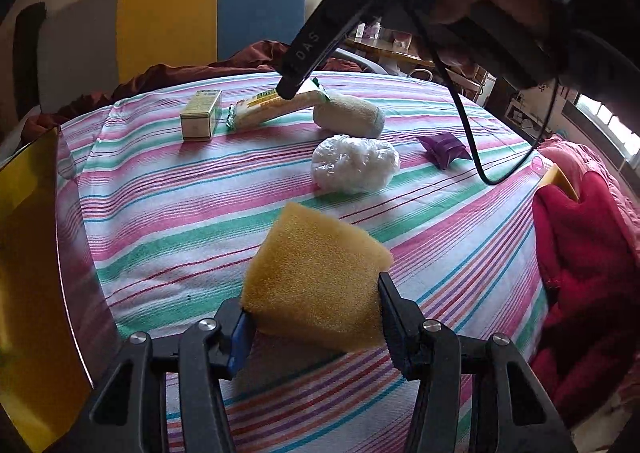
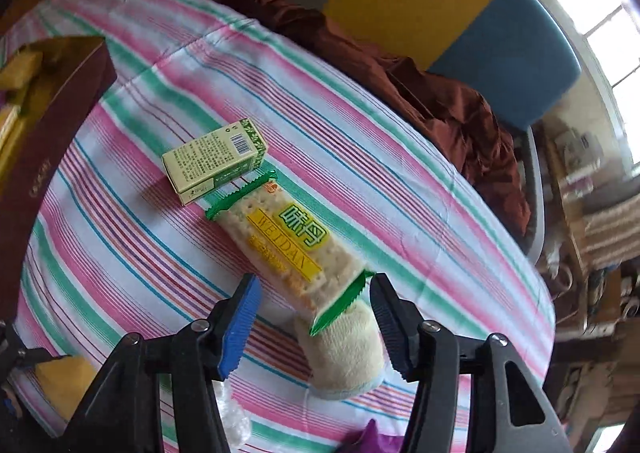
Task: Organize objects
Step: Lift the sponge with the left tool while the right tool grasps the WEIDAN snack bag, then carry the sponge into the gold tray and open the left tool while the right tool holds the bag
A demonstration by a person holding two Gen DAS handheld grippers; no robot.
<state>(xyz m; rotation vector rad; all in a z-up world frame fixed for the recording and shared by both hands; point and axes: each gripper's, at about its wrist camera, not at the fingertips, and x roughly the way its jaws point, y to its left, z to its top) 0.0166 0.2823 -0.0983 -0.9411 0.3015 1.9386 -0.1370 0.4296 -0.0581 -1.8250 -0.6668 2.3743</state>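
Left tool [image 1: 314, 307] pinches yellow sponge [image 1: 316, 285]; right tool [image 2: 316, 313] spread over cracker packet [image 2: 286, 249], its near end hiding part of the sock roll [image 2: 344, 353].

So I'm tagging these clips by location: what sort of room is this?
Probably a lived-in home room, perhaps a bedroom or living room. A round table under a striped cloth holds household odds like a cracker packet, with a yellow-and-blue chair and a cluttered shelf behind.

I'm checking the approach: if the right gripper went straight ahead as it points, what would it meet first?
Probably the cracker packet, whose near end lies between the open fingers of the right gripper, resting on the rolled sock; depth is uncertain.
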